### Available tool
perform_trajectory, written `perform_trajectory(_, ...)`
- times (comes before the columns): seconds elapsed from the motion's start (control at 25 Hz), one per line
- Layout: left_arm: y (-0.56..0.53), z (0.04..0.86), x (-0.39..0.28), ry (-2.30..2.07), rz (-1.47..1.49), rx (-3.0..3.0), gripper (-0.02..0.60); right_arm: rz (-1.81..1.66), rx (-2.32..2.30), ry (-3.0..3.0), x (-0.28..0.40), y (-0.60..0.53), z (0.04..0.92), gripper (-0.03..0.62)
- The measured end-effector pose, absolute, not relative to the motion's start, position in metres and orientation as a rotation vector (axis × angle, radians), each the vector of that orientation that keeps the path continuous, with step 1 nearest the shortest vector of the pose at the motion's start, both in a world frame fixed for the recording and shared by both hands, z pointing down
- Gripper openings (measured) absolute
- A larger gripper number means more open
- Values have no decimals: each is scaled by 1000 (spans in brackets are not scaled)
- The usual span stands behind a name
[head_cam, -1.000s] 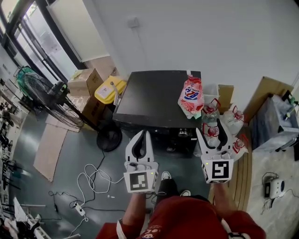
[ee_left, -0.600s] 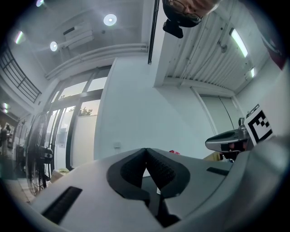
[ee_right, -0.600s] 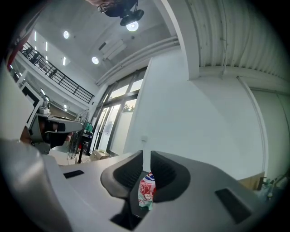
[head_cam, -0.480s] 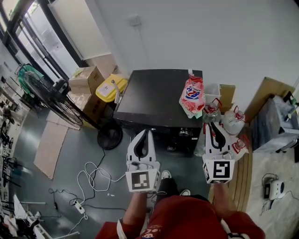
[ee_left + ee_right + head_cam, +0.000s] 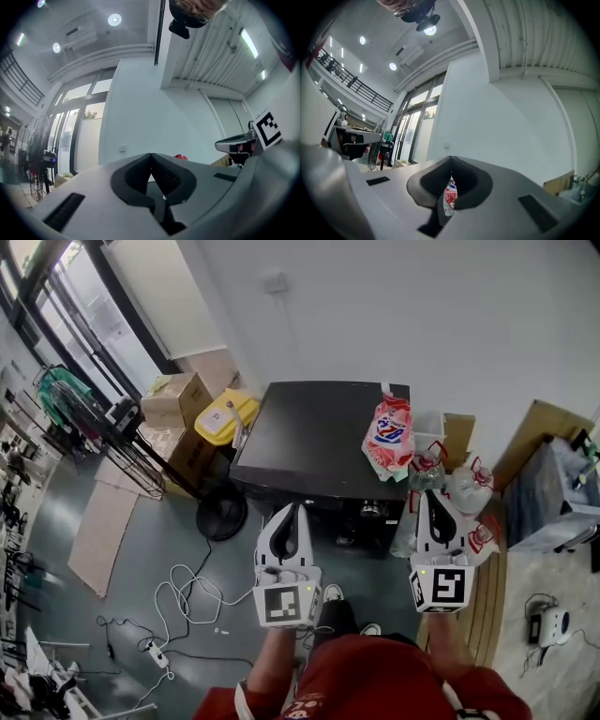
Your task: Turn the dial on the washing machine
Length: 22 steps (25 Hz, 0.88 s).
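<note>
The black washing machine (image 5: 319,432) stands against the white wall, seen from above in the head view. Its silver dial (image 5: 370,510) sits on the front panel, right of centre. My left gripper (image 5: 292,509) hangs in front of the machine, left of the dial, shut with nothing between its pads. My right gripper (image 5: 432,495) is held to the right of the machine's front corner, apart from the dial, shut and holding nothing. In the left gripper view the left gripper's (image 5: 151,155) tips meet. The right gripper view shows the right gripper's (image 5: 451,159) tips touching.
A pink and red bag (image 5: 388,435) lies on the machine's right rear corner. Water bottles (image 5: 461,486) stand to the right. A standing fan (image 5: 103,432), a yellow container (image 5: 221,416) and cardboard boxes (image 5: 174,394) are on the left. Cables (image 5: 187,601) trail across the floor.
The right gripper's jaws have gone from wide open to shut, with nothing taken hold of. Both grippers stayed nearly in place in front of the machine.
</note>
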<state>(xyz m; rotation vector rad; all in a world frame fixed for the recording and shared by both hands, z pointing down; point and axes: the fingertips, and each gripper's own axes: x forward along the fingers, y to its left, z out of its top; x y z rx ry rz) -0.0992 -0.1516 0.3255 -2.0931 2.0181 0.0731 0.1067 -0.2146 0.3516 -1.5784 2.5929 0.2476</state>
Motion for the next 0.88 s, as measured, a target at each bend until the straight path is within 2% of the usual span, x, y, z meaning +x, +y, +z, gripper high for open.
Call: perform_trajectory(0.88,-164,329,-89,2020,97,-2134,9,214,-1613,2601,123,-221,361,8)
